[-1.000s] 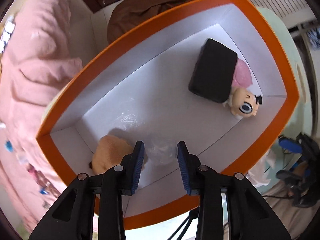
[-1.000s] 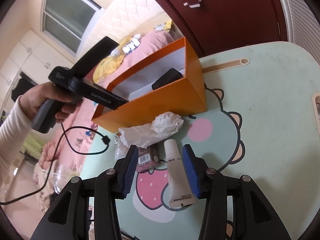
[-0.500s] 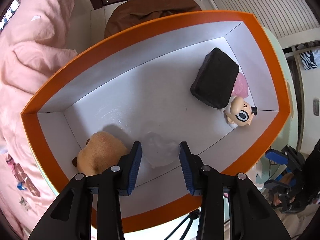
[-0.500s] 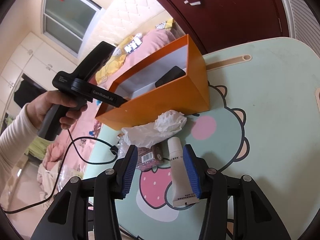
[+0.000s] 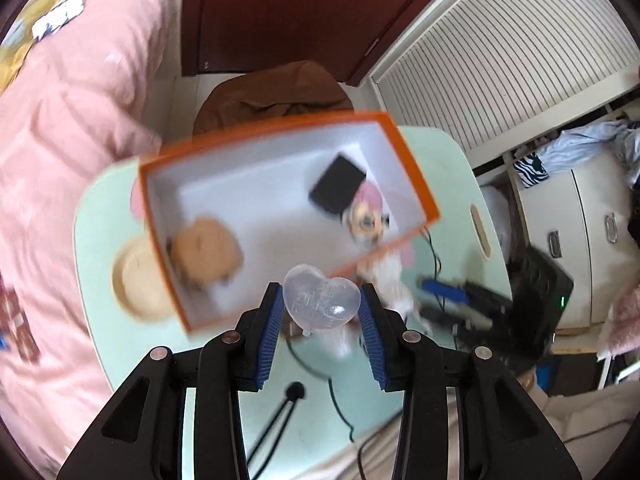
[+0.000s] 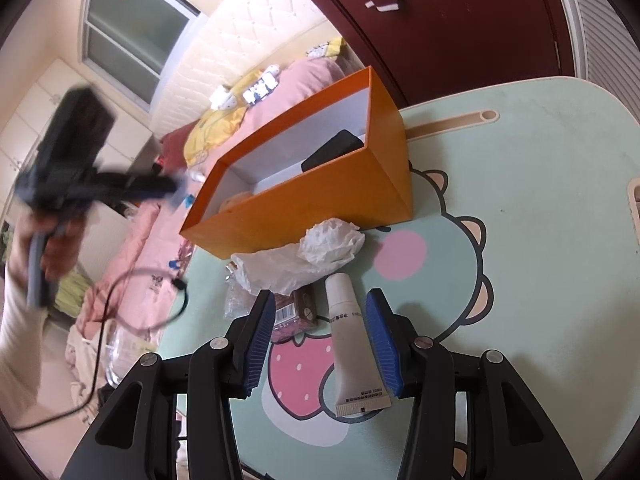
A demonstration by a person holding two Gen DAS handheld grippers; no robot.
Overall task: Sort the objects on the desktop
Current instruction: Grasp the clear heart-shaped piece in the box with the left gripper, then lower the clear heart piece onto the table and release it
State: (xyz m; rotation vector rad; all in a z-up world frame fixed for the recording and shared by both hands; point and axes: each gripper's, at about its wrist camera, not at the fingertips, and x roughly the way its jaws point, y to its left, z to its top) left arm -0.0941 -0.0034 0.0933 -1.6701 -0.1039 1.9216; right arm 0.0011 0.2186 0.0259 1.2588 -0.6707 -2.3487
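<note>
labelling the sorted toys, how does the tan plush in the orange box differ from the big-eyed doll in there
The round tan plush toy is plain, one soft colour and featureless from here; the small pink-haired doll shows a pale face with large dark eyes. The plush lies alone at the left end of the orange cardboard box; the doll sits at the right end, against a flat black case. The plush looks bulkier. Both lie on the box's white floor, blurred.

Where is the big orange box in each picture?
Left wrist view: the orange box sits in the middle, seen from above, blurred, with toys inside.
Right wrist view: the box stands in the middle, behind the crumpled white tissue.
Shared landmark: the black block inside the box, also visible in the right wrist view.
</note>
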